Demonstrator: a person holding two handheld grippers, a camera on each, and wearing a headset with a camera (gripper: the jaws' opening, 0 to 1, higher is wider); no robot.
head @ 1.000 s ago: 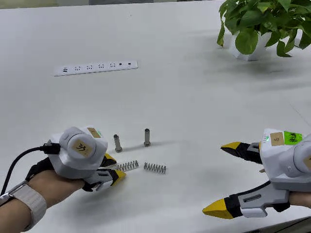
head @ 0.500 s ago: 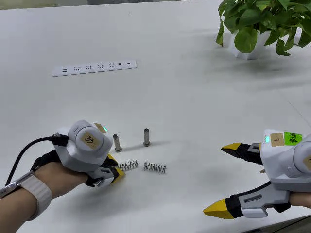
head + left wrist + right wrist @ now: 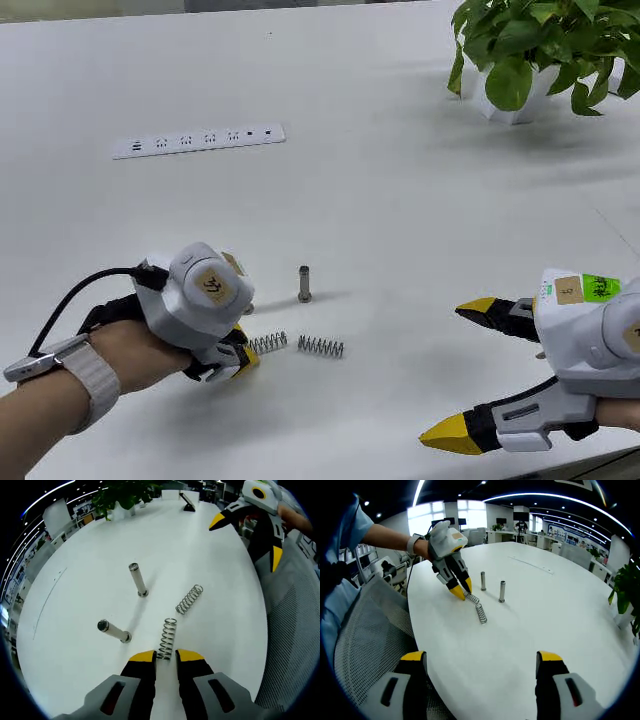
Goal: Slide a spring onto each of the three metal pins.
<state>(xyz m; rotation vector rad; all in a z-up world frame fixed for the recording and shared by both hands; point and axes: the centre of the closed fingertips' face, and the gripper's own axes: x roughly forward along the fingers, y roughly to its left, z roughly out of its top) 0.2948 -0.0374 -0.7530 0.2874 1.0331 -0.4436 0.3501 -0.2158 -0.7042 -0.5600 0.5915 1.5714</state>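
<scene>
Left jaws nipping spring [image 3: 168, 637], plant [image 3: 530, 35] in pot [image 3: 541, 98]

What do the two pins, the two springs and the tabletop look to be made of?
Pins: likely steel, with a smooth dull-grey finish and bright highlights on the tops.
Springs: thin coiled metal wire, silvery, glinting on each turn.
Tabletop: white, matte to satin, probably laminate or painted board. It shows only soft shadows, so the core cannot be told.

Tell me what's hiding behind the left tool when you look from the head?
A metal pin stands behind the left tool; in the head view the tool's body covers nearly all of it. The second pin stands uncovered beside it.
</scene>
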